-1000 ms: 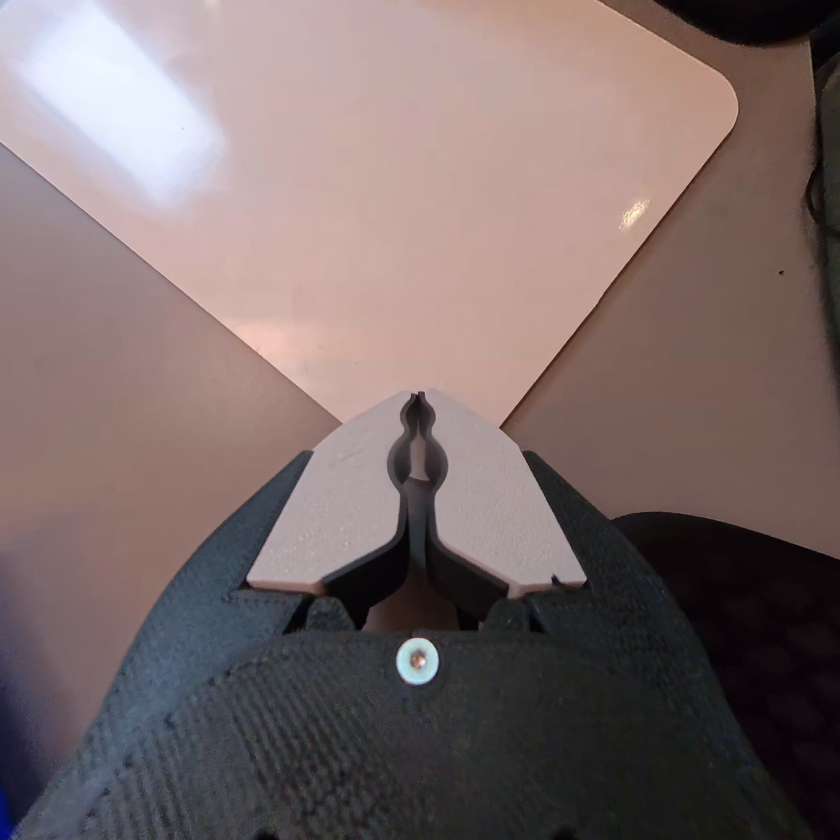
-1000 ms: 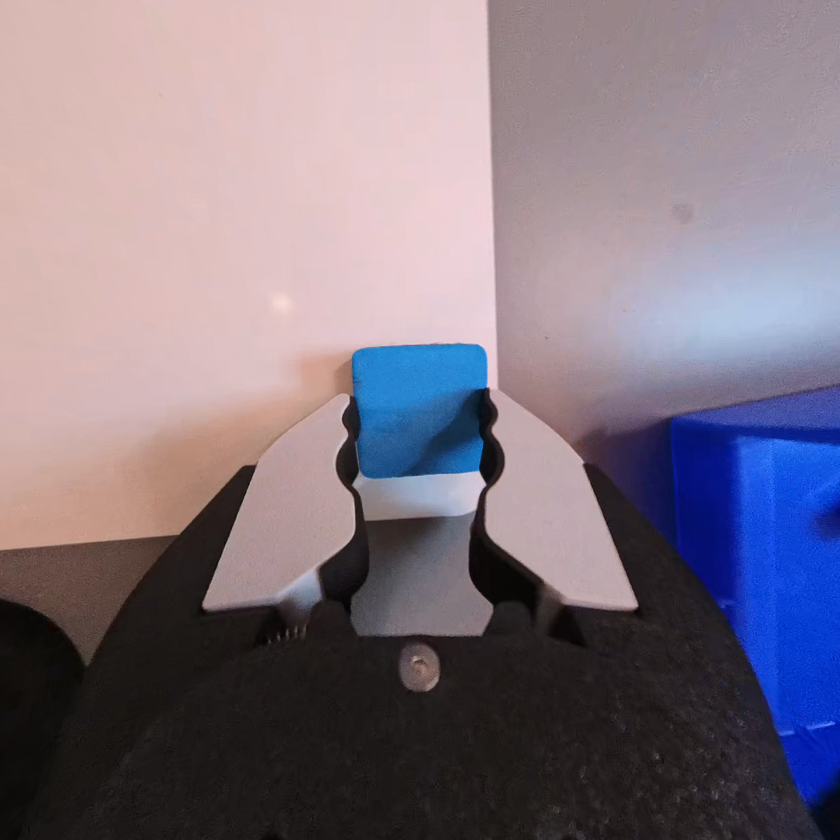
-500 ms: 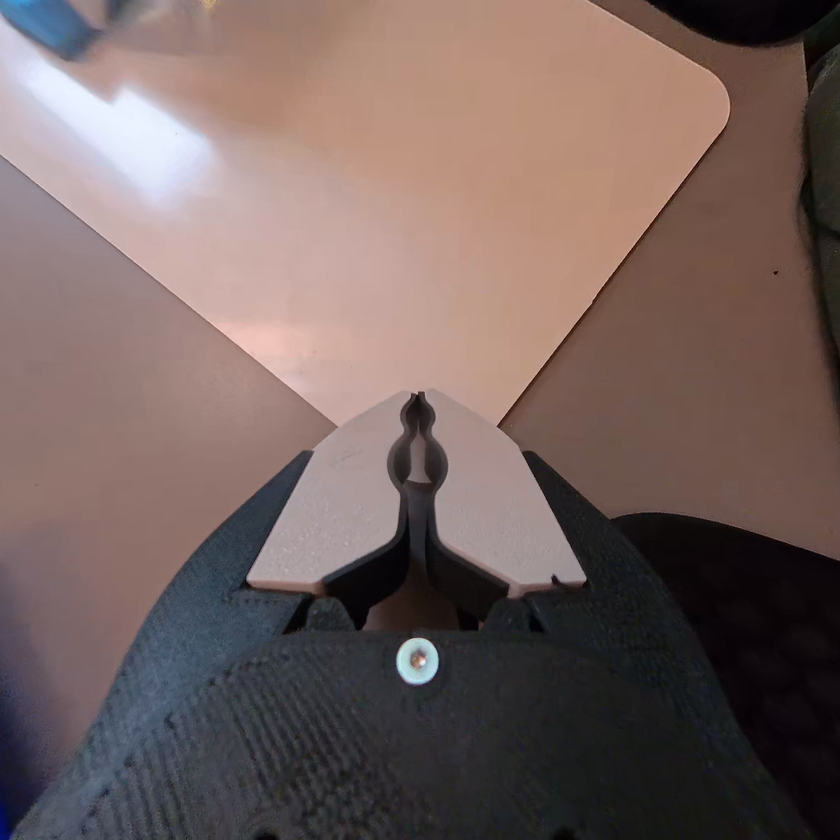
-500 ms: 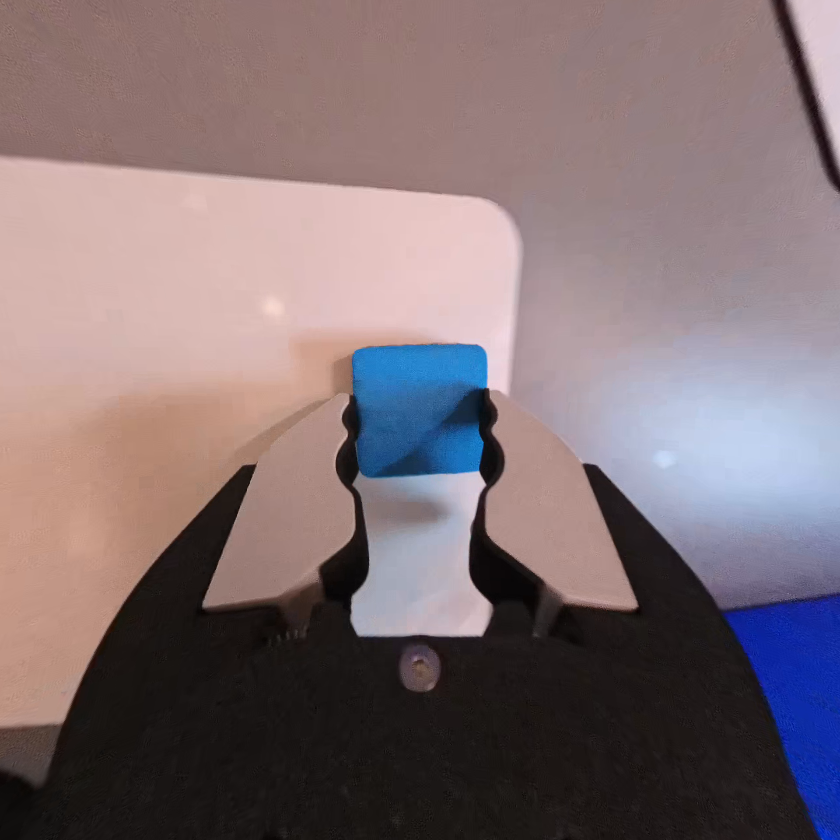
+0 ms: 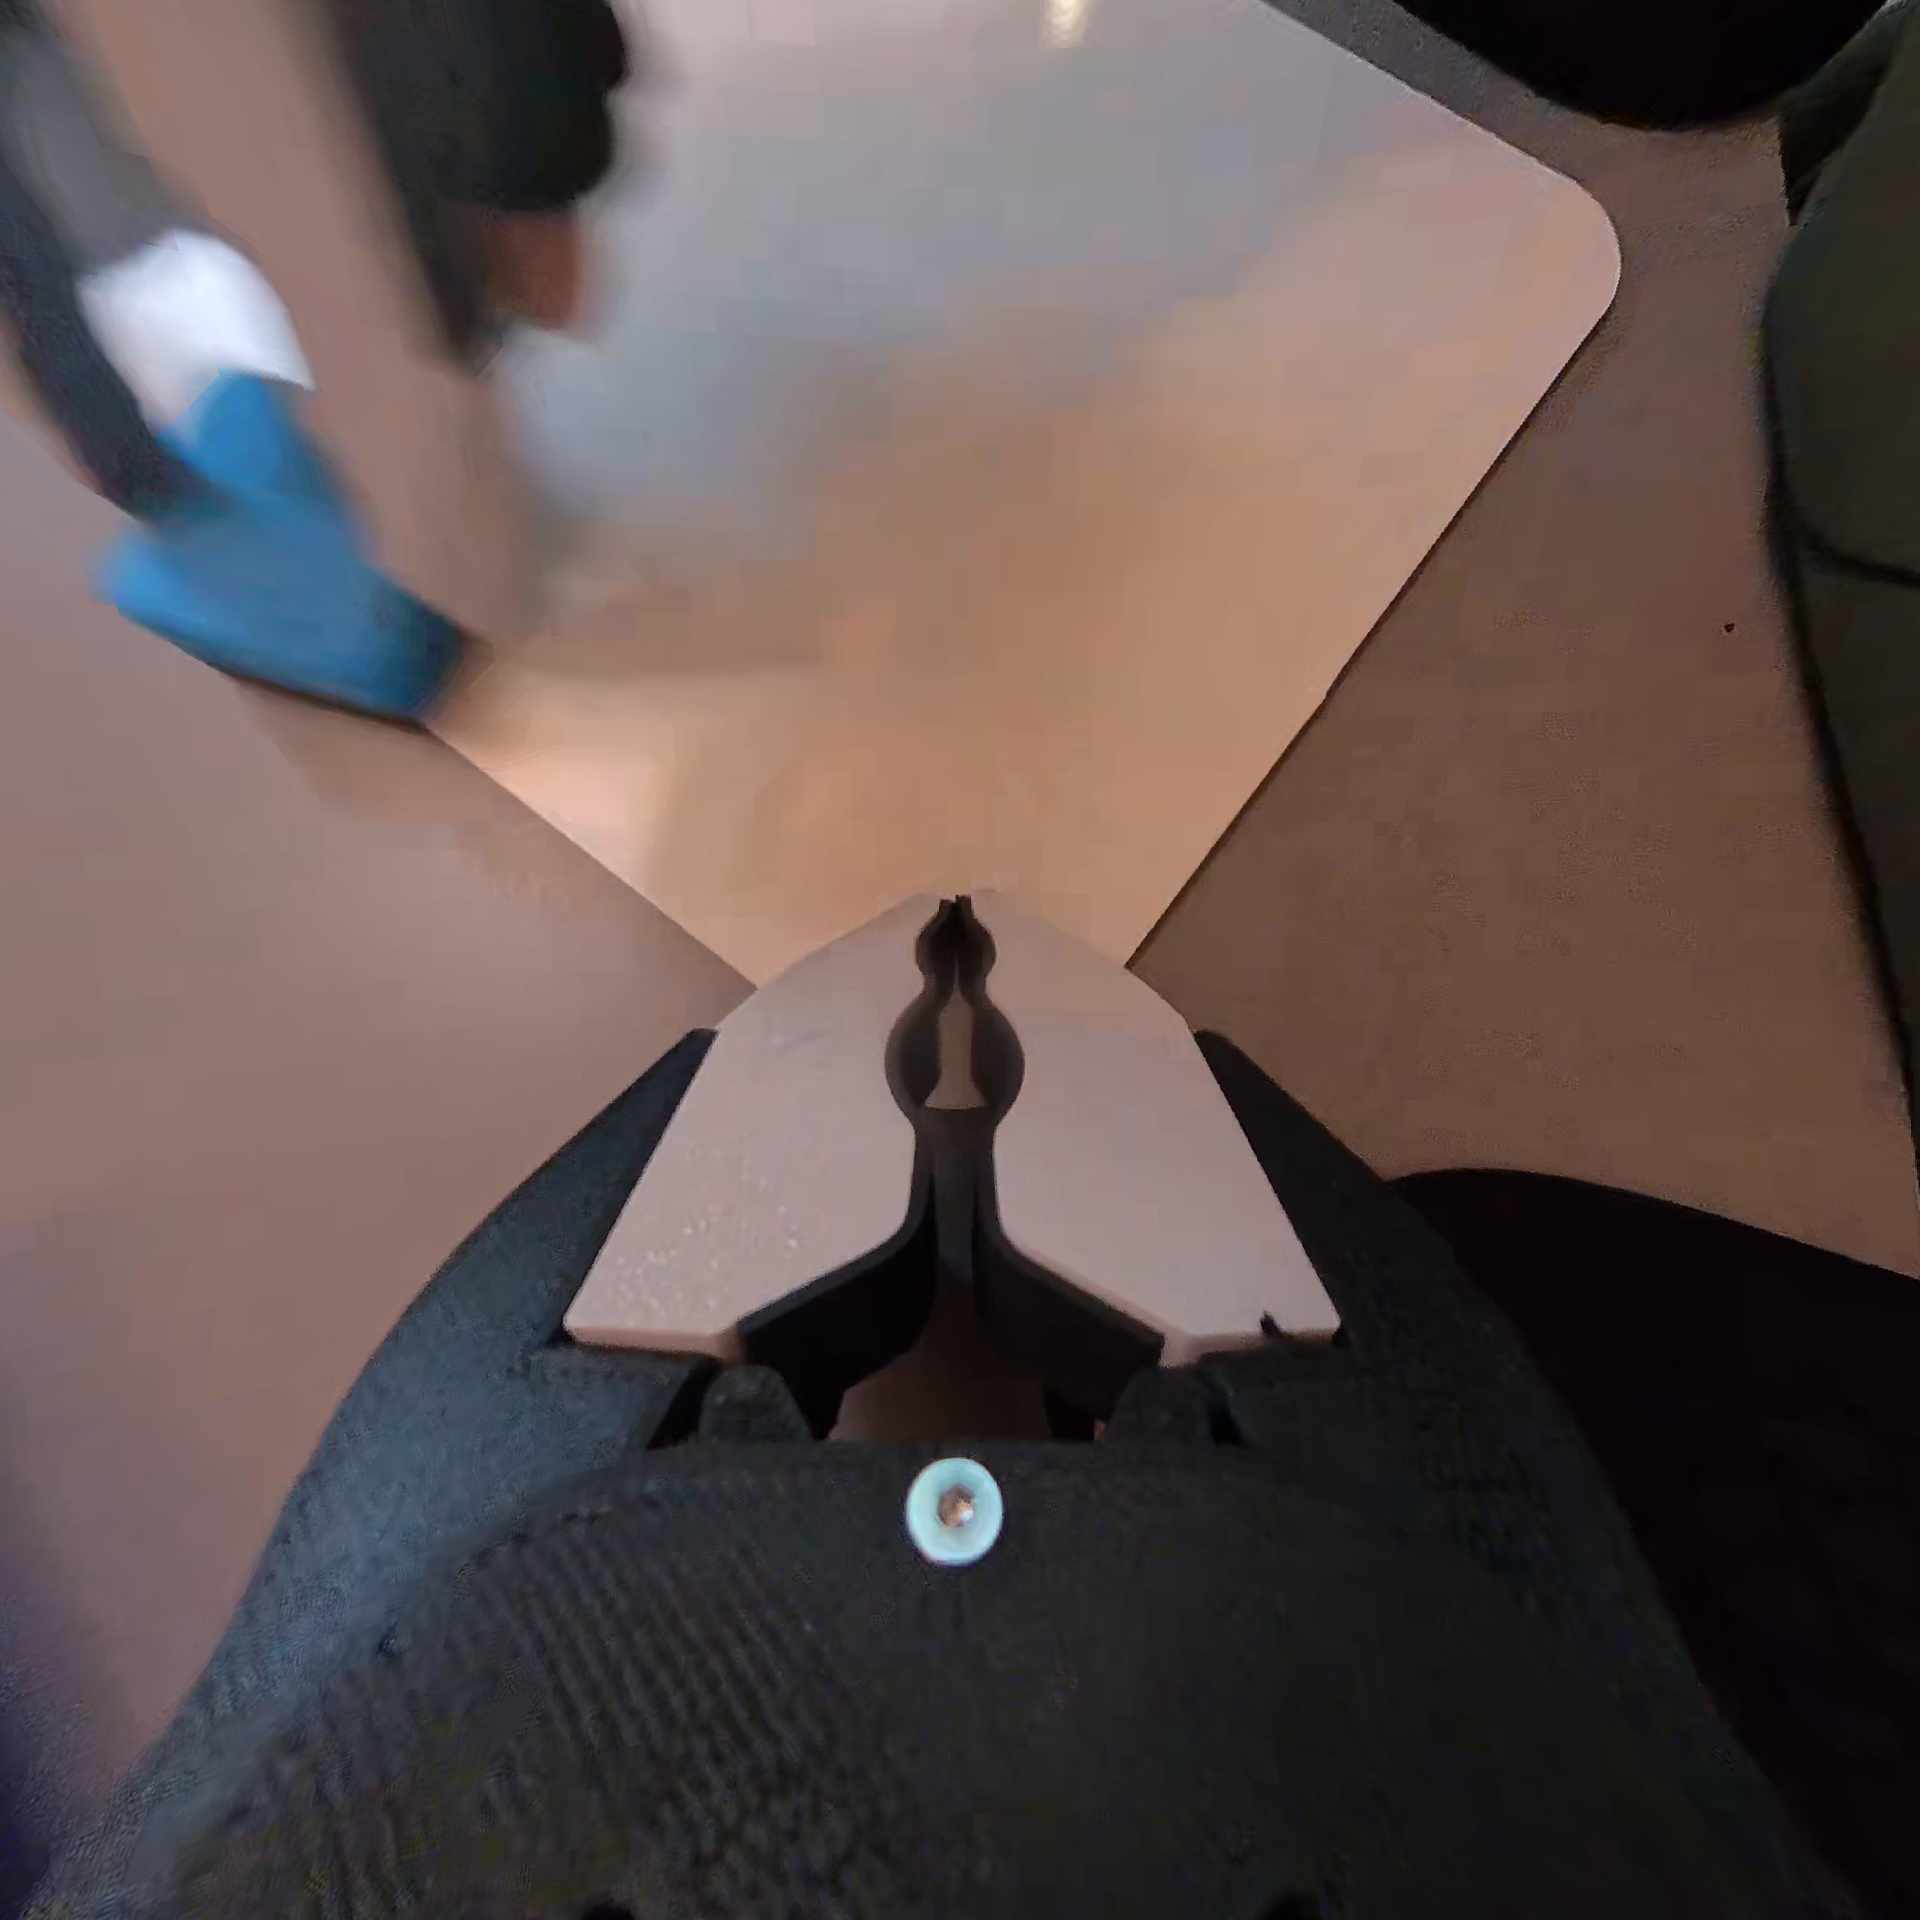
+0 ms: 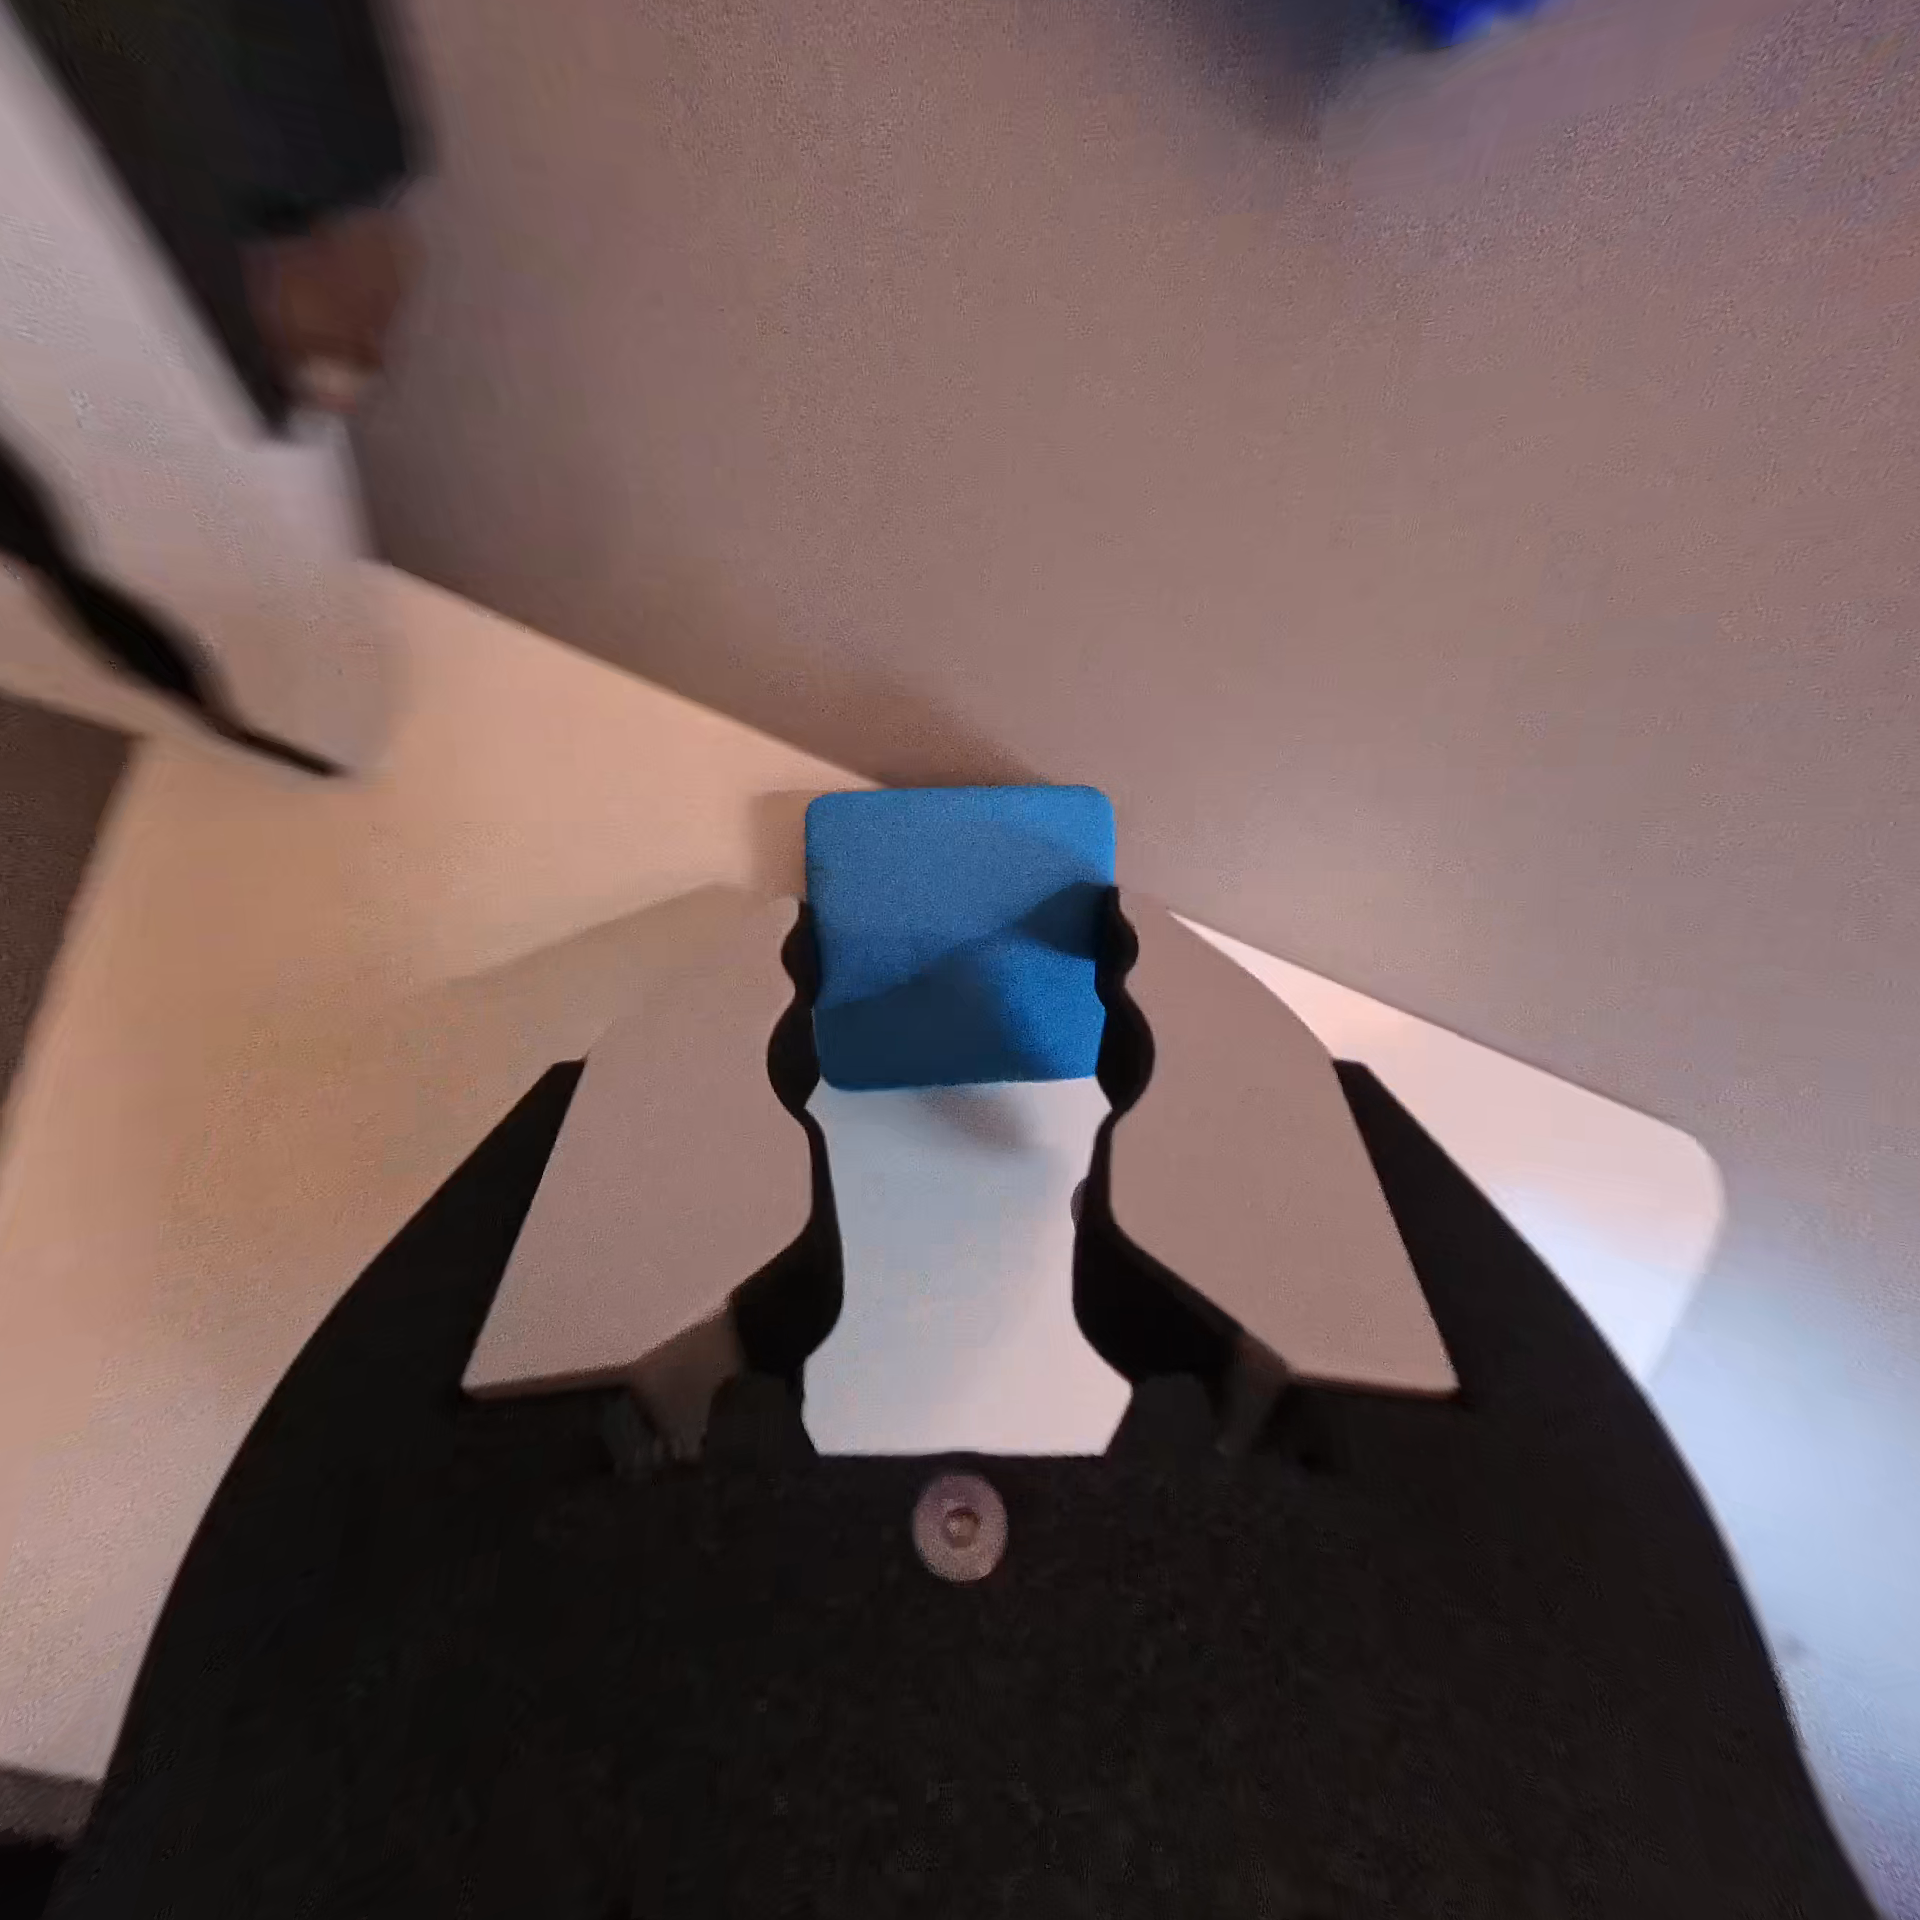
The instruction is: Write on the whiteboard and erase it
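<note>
The whiteboard lies flat on the table, blank, with rounded corners; it also shows in the right wrist view. My left gripper is shut and empty, its tips over the board's near corner. My right gripper is shut on a blue eraser and holds it at the board's edge. In the left wrist view the same blue eraser appears blurred at the board's left edge, held by the right gripper.
The table is a plain brownish grey surface around the board. A dark green object sits at the right edge of the left wrist view. A blurred blue thing shows at the top of the right wrist view. My right gripper's tips are some 15 centimeters from the blurred blue thing.
My right gripper has swept across the board with the eraser and turned; it now appears at the left of the left wrist view. The left gripper has stayed still and shut.
</note>
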